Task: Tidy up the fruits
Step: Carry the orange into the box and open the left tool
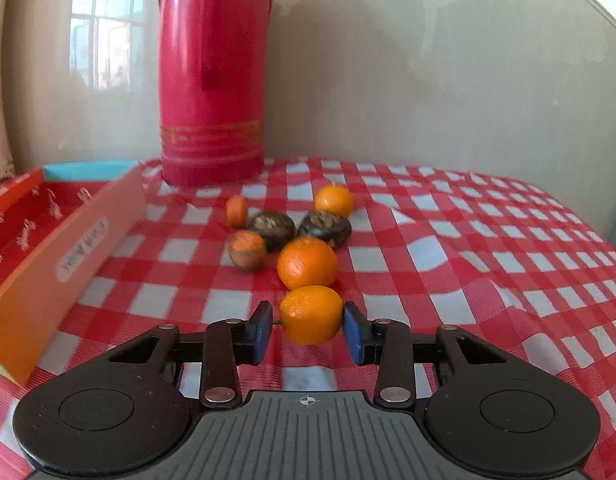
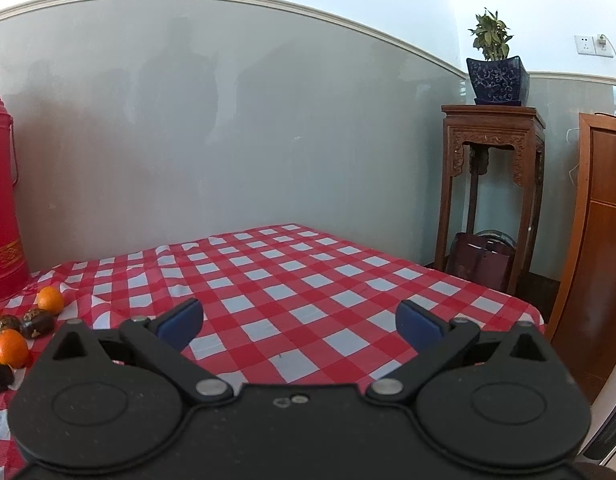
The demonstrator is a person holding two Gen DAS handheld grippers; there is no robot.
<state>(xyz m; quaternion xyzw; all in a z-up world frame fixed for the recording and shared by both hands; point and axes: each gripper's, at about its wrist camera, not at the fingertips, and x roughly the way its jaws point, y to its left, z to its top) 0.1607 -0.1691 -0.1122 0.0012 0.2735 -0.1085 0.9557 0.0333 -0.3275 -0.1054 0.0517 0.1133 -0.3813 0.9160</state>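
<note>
**Desk:** Orange fruit, nearest of the pile — is your left gripper (image 1: 308, 330) on it?

**Field:** The orange (image 1: 311, 314) sits between your blue pads (image 1: 353, 334); one touches its side, the other shows a sliver of gap, so call it closing, not gripped.

**Desk:** Why that one?

**Field:** Probably because it lies closest, clear of the other fruits (image 1: 288, 236) ahead. The open box (image 1: 64, 240) waits off to the left. Your right gripper (image 2: 300, 322) is spread wide over bare checked cloth (image 2: 327, 280).

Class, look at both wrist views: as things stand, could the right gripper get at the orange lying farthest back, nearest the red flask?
Probably yes. The right gripper is open and holds nothing, and only bare checked tablecloth lies before it. The far orange sits off to its left, uncovered.
</note>
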